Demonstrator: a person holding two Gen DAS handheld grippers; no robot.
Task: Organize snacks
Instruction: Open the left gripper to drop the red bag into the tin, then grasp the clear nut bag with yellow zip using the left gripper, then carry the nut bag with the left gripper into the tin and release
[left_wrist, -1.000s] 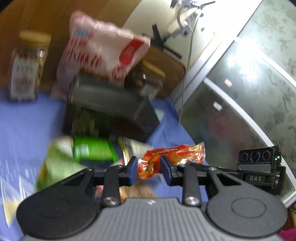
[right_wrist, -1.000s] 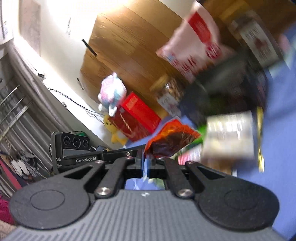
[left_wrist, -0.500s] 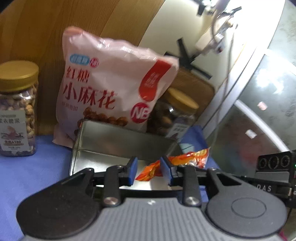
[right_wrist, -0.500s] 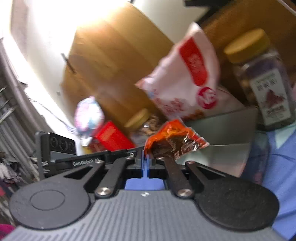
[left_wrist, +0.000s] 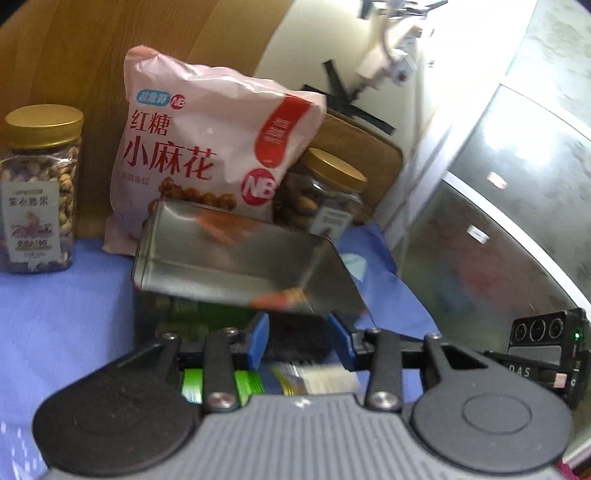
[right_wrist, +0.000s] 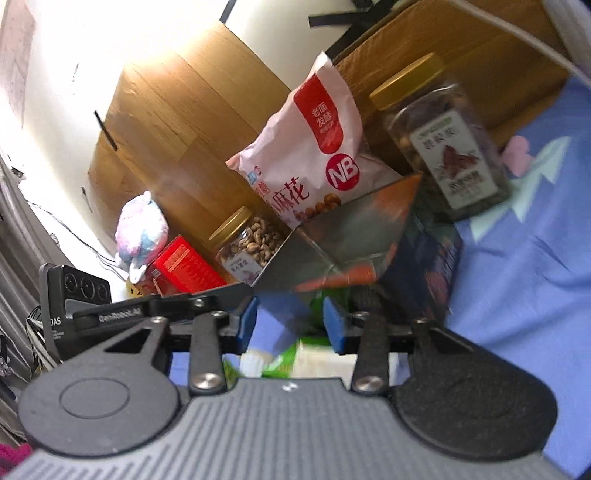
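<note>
Snacks crowd the far end of a blue cloth (left_wrist: 62, 314): a pink bag of brown-sugar twists (left_wrist: 207, 162) leans against the wooden panel (left_wrist: 66, 62), with a gold-lidded nut jar (left_wrist: 38, 188) well to its left and a second nut jar (left_wrist: 325, 195) tucked just behind its right edge. In front of the bag stands a metal tin (left_wrist: 229, 258) with its shiny lid raised, and a streak of orange-red wrapper (left_wrist: 277, 297) shows low inside it (too blurred to say whether it lies on the tin's floor or is partly a reflection). The left gripper (left_wrist: 301, 341) hovers just before the tin with its blue-padded fingers spread apart and nothing between them; beneath it lie a green packet (left_wrist: 221, 384) and a pale packet (left_wrist: 321, 380). From the right wrist view the right gripper (right_wrist: 290, 326) is likewise spread wide and holds nothing, its gap facing the near corner of the tin (right_wrist: 354, 236), where the orange-red wrapper (right_wrist: 340, 277) shows again as a smear. There the pink bag (right_wrist: 314, 158) rises behind the tin, one jar (right_wrist: 443, 144) stands to the right of it on the cloth (right_wrist: 524, 295), and the other jar (right_wrist: 247, 240) sits left of the tin, beside a red box (right_wrist: 184, 269) and a pastel plush toy (right_wrist: 142, 229). Green-and-white packets (right_wrist: 310, 354) lie under the right gripper's fingers.
</note>
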